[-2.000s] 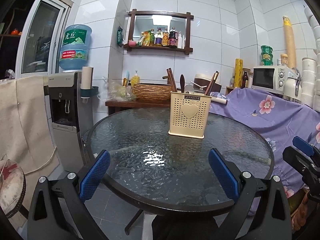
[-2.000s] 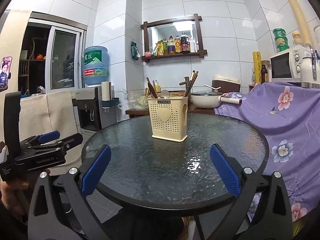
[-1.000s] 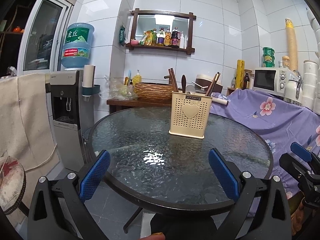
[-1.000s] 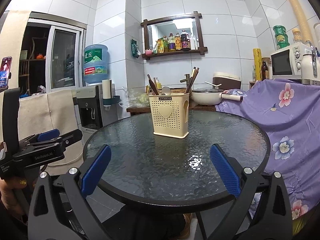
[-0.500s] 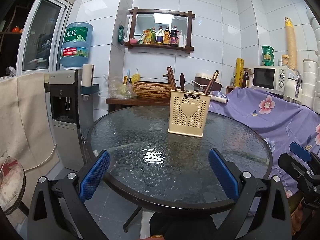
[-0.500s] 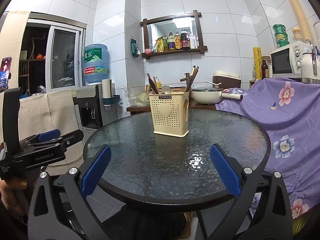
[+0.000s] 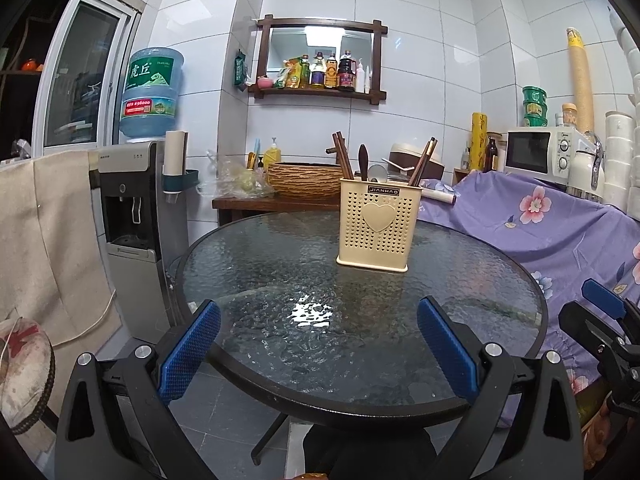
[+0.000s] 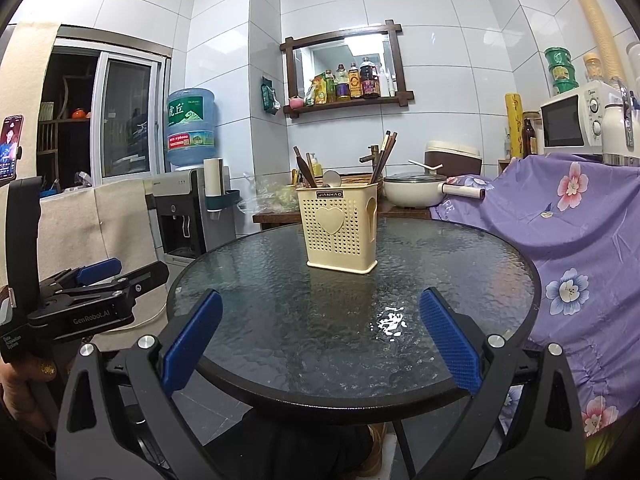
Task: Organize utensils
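Ahead of both my claws spreads the round glass tabletop (image 7: 248,280), textured and probably slick. My left claw (image 7: 318,350) hangs at its near edge with the blue pads wide apart and nothing between them; my right claw (image 8: 320,338) sits just beside it, equally spread and empty. Well beyond both fingertips, toward the far side, stands the cream perforated utensil holder (image 8: 340,232), upright. It looks like light, stiff plastic that could slide if nudged. Chopsticks (image 8: 383,156) and spoon handles (image 7: 363,166) poke out of it: thin, rigid, smooth, so I'd pinch each near its exposed upper shaft.
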Demonstrator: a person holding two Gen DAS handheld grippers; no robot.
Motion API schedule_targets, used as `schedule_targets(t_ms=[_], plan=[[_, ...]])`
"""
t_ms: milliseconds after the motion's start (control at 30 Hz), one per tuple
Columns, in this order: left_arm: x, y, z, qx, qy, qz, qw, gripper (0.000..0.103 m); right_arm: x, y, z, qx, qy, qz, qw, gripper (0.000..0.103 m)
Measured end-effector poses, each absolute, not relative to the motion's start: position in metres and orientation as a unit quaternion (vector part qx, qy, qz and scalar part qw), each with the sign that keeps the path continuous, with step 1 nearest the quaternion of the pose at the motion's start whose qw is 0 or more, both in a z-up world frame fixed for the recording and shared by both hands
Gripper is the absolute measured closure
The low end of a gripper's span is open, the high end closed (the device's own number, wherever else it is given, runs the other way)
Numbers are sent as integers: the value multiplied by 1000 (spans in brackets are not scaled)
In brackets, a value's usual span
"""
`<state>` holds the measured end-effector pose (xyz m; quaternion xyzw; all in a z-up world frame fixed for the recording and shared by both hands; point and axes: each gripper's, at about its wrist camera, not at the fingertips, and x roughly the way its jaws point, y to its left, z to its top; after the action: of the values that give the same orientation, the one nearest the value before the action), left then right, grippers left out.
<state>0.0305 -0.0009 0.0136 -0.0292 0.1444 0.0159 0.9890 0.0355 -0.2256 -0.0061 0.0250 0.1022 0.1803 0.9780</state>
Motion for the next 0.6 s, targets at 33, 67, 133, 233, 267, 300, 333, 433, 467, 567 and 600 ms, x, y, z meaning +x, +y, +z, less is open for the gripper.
schedule_targets(t_ms=[33,67,133,233,267,300,333,433,467,567,600], plan=[[31,-1,13,-29,145,16,989,6,35,-225,-6,25,103,180,978,6],[31,-2,12,-29,146,15,989,6,35,-225,-7,26,103,181,978,6],[31,-1,12,-30,148,13,988,6,35,-224,-7,26,103,181,978,6],[31,0,11,-32,150,11,988,6,35,-222,-7,25,104,181,978,6],[31,0,11,-32,150,11,988,6,35,-222,-8,25,105,181,978,6],[31,0,10,-32,151,11,988,6,35,-221,-8,25,106,181,977,6],[31,0,10,-32,152,10,988,6,35,-222,-8,26,106,182,977,6],[31,0,10,-32,155,9,987,6,35,-220,-8,27,106,182,977,6],[32,-1,9,-32,156,10,987,6,35,-221,-8,27,106,183,977,6],[32,-1,10,-32,159,7,987,6,35,-220,-8,27,106,182,977,6],[33,-1,10,-34,161,6,986,6,35,-220,-8,28,106,182,977,6]])
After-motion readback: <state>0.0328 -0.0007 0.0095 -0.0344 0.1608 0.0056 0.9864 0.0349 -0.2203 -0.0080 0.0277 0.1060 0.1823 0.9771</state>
